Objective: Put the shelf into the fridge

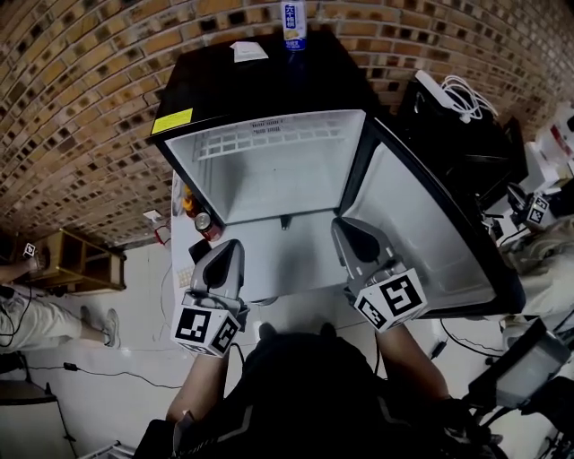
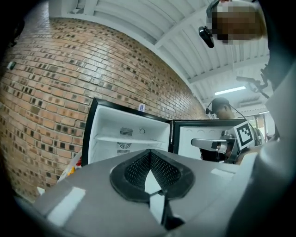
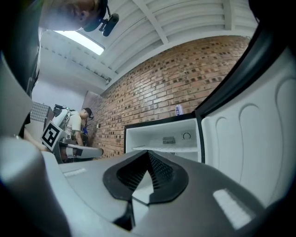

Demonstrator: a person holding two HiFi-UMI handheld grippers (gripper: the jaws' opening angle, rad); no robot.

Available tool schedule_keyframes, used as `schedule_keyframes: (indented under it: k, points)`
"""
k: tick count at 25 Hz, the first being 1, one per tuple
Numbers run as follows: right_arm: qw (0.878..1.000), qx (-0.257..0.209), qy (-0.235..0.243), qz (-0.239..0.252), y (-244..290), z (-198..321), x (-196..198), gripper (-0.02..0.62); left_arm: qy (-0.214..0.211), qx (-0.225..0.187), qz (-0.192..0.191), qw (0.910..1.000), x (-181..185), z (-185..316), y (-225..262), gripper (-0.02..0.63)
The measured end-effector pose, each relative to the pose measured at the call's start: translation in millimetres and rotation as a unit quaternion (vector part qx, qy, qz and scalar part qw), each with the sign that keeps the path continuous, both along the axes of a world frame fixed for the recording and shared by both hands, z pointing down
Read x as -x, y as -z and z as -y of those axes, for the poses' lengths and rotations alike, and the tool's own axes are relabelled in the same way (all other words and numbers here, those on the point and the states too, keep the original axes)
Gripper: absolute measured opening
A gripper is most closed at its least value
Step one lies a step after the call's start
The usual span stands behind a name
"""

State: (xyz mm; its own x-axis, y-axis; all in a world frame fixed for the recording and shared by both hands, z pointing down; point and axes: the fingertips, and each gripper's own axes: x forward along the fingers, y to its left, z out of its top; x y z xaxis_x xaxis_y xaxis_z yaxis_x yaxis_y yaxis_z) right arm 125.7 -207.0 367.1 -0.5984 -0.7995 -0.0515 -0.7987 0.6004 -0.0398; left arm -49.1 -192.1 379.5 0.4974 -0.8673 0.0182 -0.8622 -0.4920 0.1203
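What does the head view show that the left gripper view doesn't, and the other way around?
Only the head view: the paper and yellow sticker on the fridge top, plus a wooden cabinet by the wall. Only the left gripper view: the ceiling light, the vent grille on the fridge's back wall, and the left gripper with its jaws pressed together. Both: the open fridge, the white shelf inside it, the bottle on top, the brick wall and the right gripper.

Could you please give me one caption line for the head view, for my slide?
Left gripper and right gripper hold the pale shelf in front of the open black fridge.
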Motion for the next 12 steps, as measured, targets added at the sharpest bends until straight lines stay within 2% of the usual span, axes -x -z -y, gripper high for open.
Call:
schedule_keyframes:
  k: [4,12]
  points:
    - [1.000,-0.002,-0.015,-0.015,1,5,4,0.006,0.001,-0.005,-0.011,0.9999,10,5,7,0.002]
    - [0.999,0.028,-0.032,0.003,14,-1,5,0.006,-0.007,-0.001,-0.012,0.9999,30,1,22,0.002]
